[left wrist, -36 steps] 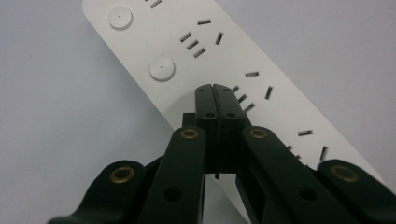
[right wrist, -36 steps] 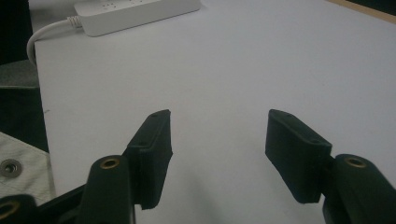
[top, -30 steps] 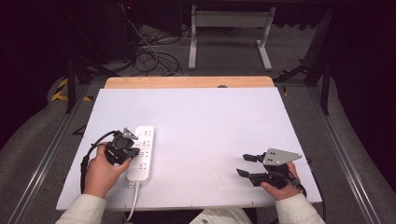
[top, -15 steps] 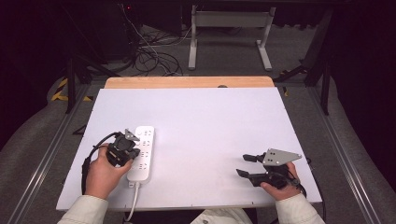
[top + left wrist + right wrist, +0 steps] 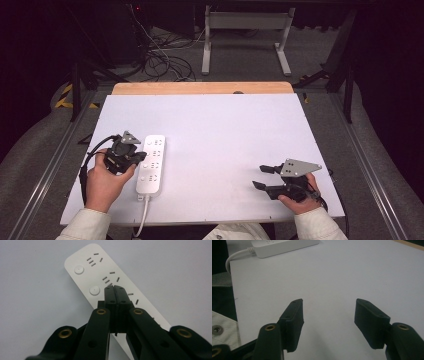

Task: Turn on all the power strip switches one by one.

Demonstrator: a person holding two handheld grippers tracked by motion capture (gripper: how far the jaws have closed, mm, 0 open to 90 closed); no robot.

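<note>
**Closed left tongs over the power strip's switch row**

Left side: the person's left hand (image 5: 102,182) is holding the left gripper (image 5: 142,159) over the white power strip (image 5: 151,164), jaws pressed fully together with nothing between them. In the left gripper view the closed tip (image 5: 115,288) is sitting just beside a round button (image 5: 94,290) on the strip's face; whether it is touching the plastic, I cannot tell. My reading: a button press is in hand. The next move would call for a small sideways correction onto the button, then a straight push down.

Strip: it is lying flat near the left front of the white table (image 5: 225,130), long axis running front to back. Its cord (image 5: 142,217) is leaving the near end over the table edge, so the free end is pointing away from the person.

Right side: the right gripper (image 5: 261,177) is resting low on the table well apart from the strip, jaws spread wide and holding nothing.
</note>
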